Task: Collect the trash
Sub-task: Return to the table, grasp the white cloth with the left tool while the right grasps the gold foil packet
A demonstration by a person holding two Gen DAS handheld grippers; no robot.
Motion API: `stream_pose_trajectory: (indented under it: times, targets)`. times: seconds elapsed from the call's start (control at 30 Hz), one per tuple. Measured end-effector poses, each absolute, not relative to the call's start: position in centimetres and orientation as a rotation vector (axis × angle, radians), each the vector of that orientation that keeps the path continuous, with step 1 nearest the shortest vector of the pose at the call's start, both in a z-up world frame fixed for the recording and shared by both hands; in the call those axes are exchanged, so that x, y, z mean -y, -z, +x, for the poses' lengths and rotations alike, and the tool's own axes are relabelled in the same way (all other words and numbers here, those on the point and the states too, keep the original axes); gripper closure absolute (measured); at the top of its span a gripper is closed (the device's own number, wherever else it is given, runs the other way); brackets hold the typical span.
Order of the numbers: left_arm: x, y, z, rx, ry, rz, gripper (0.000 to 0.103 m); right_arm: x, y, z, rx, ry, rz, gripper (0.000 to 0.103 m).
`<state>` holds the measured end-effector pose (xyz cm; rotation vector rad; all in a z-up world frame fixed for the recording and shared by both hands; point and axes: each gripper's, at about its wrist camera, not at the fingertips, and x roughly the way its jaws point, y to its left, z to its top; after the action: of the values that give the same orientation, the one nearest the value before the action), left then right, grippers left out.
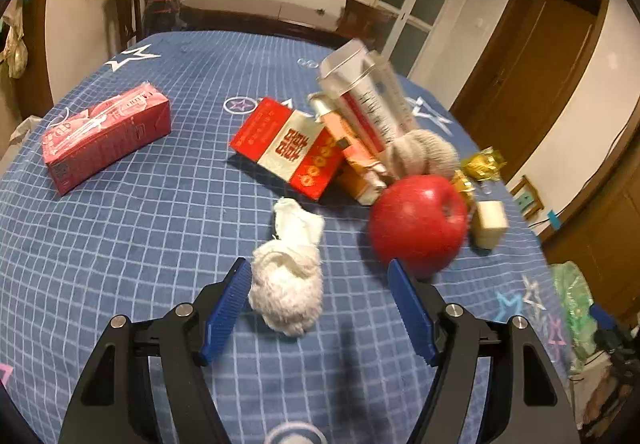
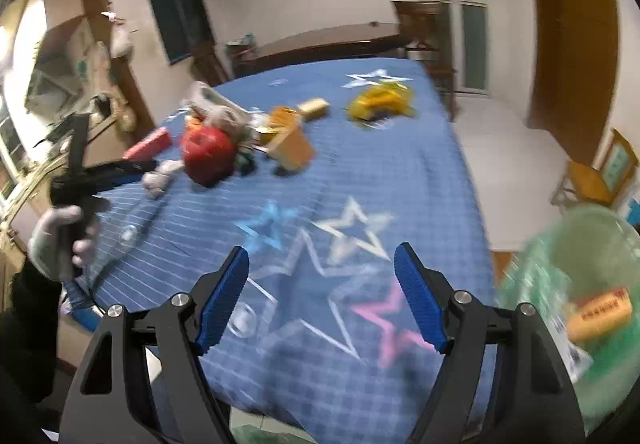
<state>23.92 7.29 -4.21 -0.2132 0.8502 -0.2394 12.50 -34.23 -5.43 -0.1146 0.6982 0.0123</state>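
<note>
A crumpled white tissue (image 1: pixel 289 276) lies on the blue grid tablecloth (image 1: pixel 160 228). My left gripper (image 1: pixel 318 270) is open, its jaws on either side of the tissue's near end, apart from it. A red apple (image 1: pixel 418 222) sits just right of it. My right gripper (image 2: pixel 322 258) is open and empty above the star-patterned near part of the table. A green trash bag (image 2: pixel 576 284) at the right holds an orange wrapper (image 2: pixel 600 314). The right wrist view also shows the tissue (image 2: pixel 160 176), the apple (image 2: pixel 208 156) and the left gripper (image 2: pixel 116 170) in a gloved hand.
A pink carton (image 1: pixel 106 136) lies at the left. A red-and-white box (image 1: pixel 290 146), orange boxes (image 1: pixel 356 160), a clear measuring cup (image 1: pixel 366 92), gold foil (image 1: pixel 482 162) and a cream cube (image 1: pixel 490 224) cluster behind the apple. A yellow wrapper (image 2: pixel 380 100) and a brown box (image 2: pixel 292 150) lie farther off.
</note>
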Motion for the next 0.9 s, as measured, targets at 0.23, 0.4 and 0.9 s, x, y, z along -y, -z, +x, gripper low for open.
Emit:
stream_pose_trajectory:
  times: [0.23,0.4,0.9]
  targets:
    - [-6.7,6.7,26.5,-0.898,0.199,-0.111,0.032,32.2,3.1,20.4,-0.747,-0.166,-0.139,0.031]
    - [-5.6,6.6,27.2,-0.913,0.259,-0.054,0.038,32.7,2.9,30.3,-0.836,-0.235,-0.13,0.031]
    - [-4.7,6.6,29.8,-0.945,0.289,-0.055,0.031,32.3,5.7,41.9,-1.078,-0.362,-0.13,0.031]
